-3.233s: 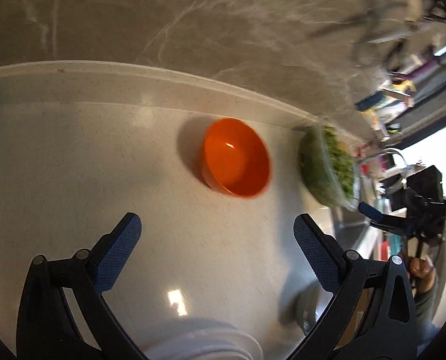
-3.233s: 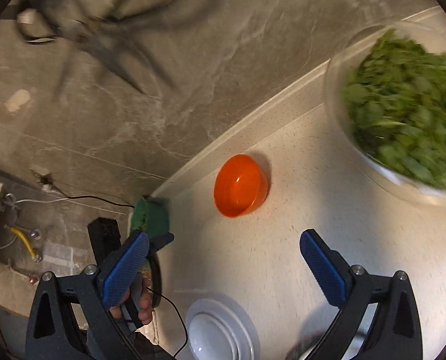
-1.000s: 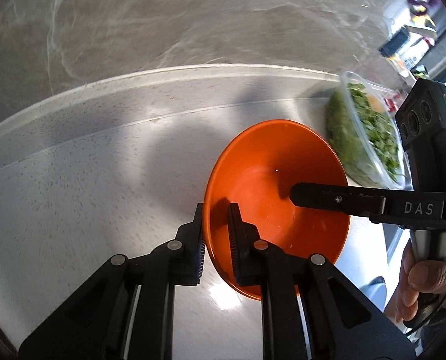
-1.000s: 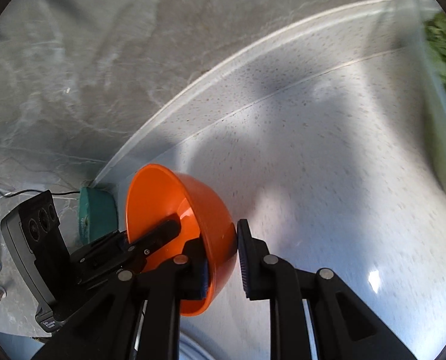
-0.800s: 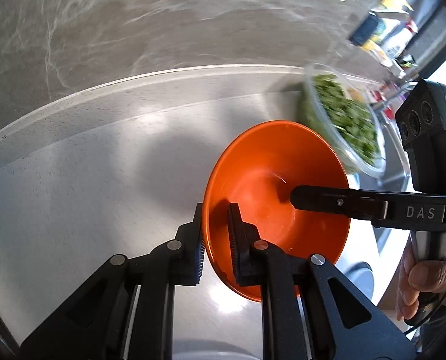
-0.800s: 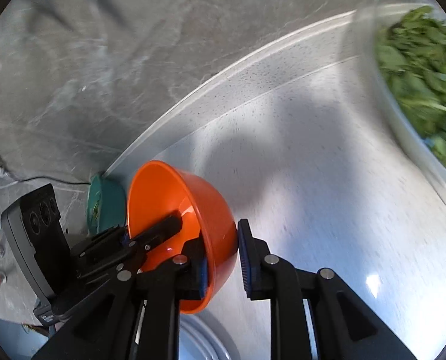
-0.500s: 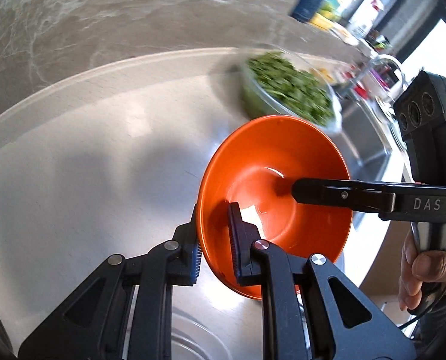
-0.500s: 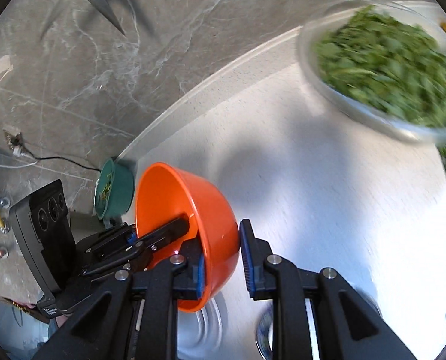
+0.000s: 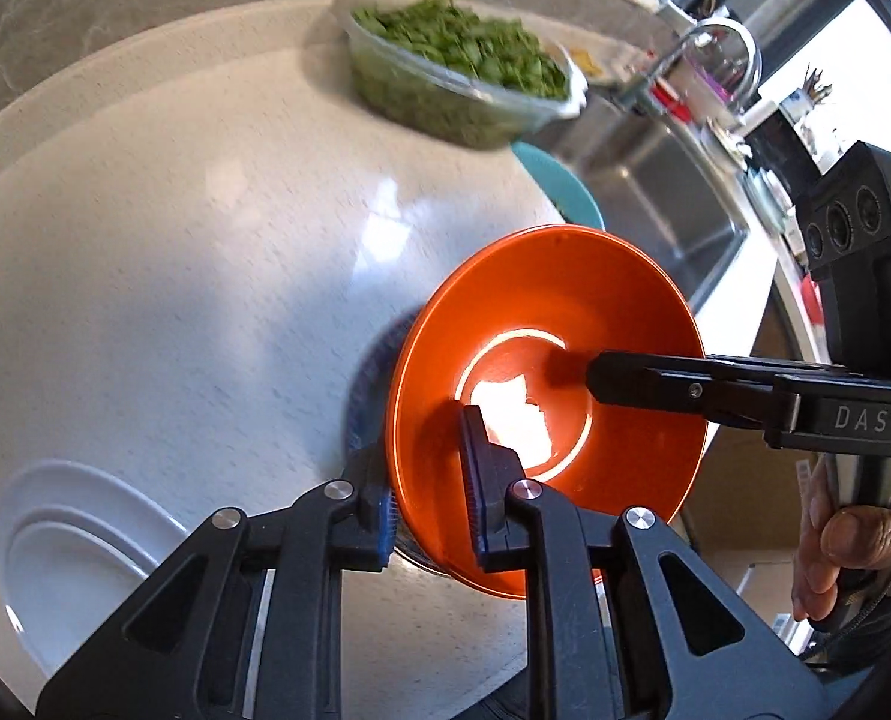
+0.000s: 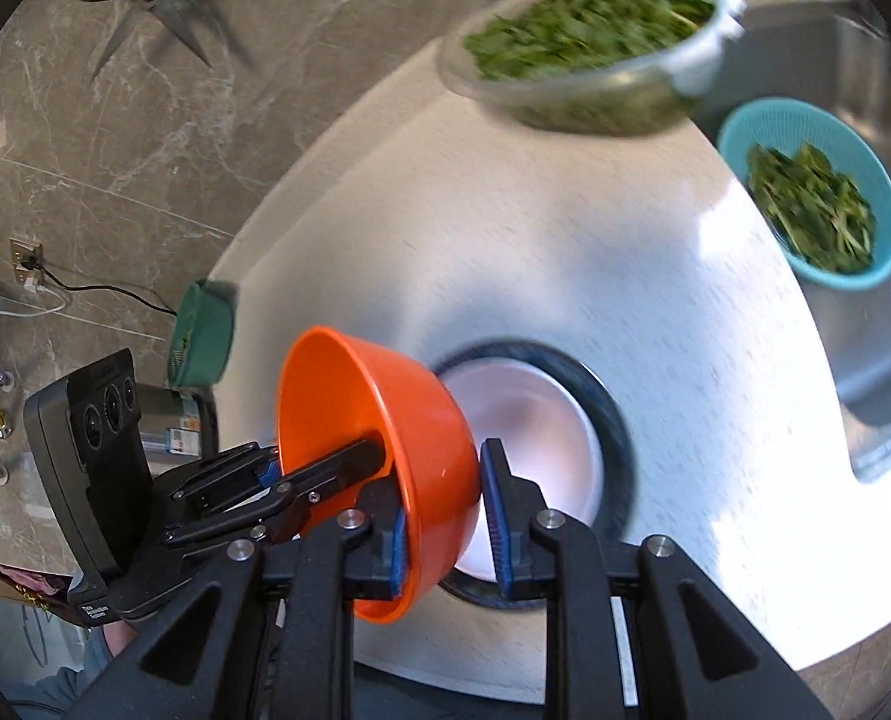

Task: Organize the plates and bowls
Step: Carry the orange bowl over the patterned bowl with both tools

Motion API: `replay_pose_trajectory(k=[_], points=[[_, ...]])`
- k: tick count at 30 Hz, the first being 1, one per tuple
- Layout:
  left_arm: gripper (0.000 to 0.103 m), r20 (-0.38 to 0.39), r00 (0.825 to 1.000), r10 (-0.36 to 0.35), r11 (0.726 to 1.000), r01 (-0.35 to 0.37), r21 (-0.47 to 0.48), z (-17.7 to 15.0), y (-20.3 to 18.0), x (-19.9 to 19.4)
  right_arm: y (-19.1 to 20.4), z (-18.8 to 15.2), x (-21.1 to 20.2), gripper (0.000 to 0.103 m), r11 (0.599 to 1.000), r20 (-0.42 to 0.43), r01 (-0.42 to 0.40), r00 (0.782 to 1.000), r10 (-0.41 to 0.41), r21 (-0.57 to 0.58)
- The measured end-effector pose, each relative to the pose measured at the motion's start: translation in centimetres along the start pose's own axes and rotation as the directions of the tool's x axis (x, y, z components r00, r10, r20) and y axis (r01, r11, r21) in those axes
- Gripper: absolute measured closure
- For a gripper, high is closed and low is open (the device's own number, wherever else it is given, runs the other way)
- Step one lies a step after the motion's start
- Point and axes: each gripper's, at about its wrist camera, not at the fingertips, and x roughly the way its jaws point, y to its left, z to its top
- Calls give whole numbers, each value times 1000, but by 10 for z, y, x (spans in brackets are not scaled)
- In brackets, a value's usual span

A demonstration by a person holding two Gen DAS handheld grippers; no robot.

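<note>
The orange bowl hangs tilted just above a white plate with a dark blue rim. My left gripper is shut on the bowl's near rim, one pad outside and one inside. Its jaws are opening, with the wall still between them. My right gripper clamps the opposite rim, its jaws slightly wider than before. In the left wrist view one of its fingers reaches into the bowl.
White plates are stacked at the lower left. A glass bowl of greens stands at the back. A teal colander sits by the steel sink. A green bowl is near the wall, and a hand holds the right gripper.
Both grippers closed on the orange bowl's rim, lifted it off the counter and carried it away from the back wall to above the blue-rimmed plate. Both pairs of pads now stand slightly wider.
</note>
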Motion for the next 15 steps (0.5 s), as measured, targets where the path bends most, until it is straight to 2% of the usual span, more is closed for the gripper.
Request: replay_pose_trajectory(k=[9, 15], points=[[88, -12, 998, 57, 998, -57, 23, -14, -15, 28, -29, -14, 6, 79, 999, 1, 12, 1000, -12, 30], [85, -13, 999, 51, 999, -51, 9, 2, -7, 40, -37, -12, 15, 80, 999, -5, 12, 1000, -12, 45]])
